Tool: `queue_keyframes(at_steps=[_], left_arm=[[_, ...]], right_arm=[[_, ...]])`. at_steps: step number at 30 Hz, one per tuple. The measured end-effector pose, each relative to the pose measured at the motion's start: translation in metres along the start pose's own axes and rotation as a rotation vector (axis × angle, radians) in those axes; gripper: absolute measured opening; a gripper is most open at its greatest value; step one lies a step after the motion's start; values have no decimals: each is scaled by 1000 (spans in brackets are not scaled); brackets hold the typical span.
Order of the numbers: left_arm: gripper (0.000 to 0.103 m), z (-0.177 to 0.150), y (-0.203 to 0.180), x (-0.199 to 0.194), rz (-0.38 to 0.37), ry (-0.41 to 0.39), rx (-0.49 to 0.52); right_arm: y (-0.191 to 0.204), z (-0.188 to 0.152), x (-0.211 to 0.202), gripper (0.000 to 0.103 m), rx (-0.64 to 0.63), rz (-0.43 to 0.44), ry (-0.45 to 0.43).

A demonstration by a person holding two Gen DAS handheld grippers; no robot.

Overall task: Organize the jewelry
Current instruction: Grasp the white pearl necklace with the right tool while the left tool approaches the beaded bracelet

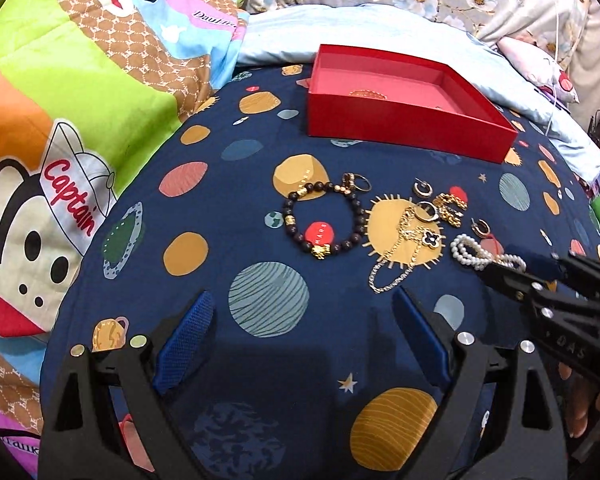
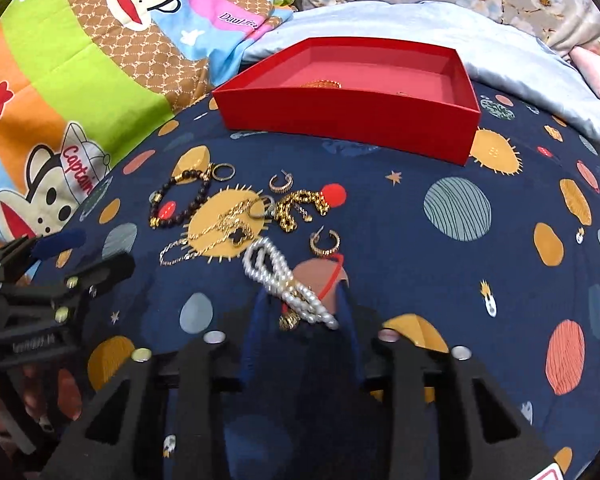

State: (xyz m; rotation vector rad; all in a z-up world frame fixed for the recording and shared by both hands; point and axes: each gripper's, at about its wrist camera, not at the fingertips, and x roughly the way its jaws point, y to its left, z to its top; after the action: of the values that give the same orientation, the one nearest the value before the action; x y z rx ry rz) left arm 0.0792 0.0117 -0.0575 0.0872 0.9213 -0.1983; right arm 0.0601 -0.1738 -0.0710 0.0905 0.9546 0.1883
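I have the right gripper (image 2: 306, 316) down on the bed, its blue pads drawn in close on either side of the near end of the pearl bracelet (image 2: 288, 280). From my right wrist view the pearls lie between the pads, but I cannot tell whether the pads are actually pressing on them or just bracketing them. The bracelet's long axis runs away from me and slightly to the left, so the far loop points towards the tangle of gold chain (image 2: 216, 236) with the black clover charm. The gripper lines up roughly along that axis, catching the end nearest it, which suits a lift.

My left gripper (image 1: 300, 344) hangs wide open over the planet-print sheet (image 1: 148, 184), holding nothing, with bare sheet between its pads. The beaded bracelet (image 1: 324, 220) lies ahead of it, well short of contact, so the left is the nearer gripper for that piece, and the right for the pearls.

The red box (image 2: 348, 116) sits beyond the whole cluster of jewelry, open side up, with something gold already lying inside. From the right gripper it is straight ahead and a little right, past a gold hoop earring (image 2: 325, 242) and the chunky gold link piece (image 2: 300, 208). I judge the carry has to clear those and the near wall of the box
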Motion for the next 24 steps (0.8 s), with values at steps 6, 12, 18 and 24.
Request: queue_keyframes(at_steps=[6,12,18,24], left_arm=[[89,6,9,6,0,4,-27],[89,16,14,16,-18,17,-57],[89,27,15,26,-24,13,-67],[89,36,4,44,-51,34,-70]], right_arm=[[0,-8,-5,13,26,16,15],[5,-4,-1,16,15,-3,16],[3,-6,-10,13,45,-12,-7],[-4,-7,-20,13,88,-3,-17]])
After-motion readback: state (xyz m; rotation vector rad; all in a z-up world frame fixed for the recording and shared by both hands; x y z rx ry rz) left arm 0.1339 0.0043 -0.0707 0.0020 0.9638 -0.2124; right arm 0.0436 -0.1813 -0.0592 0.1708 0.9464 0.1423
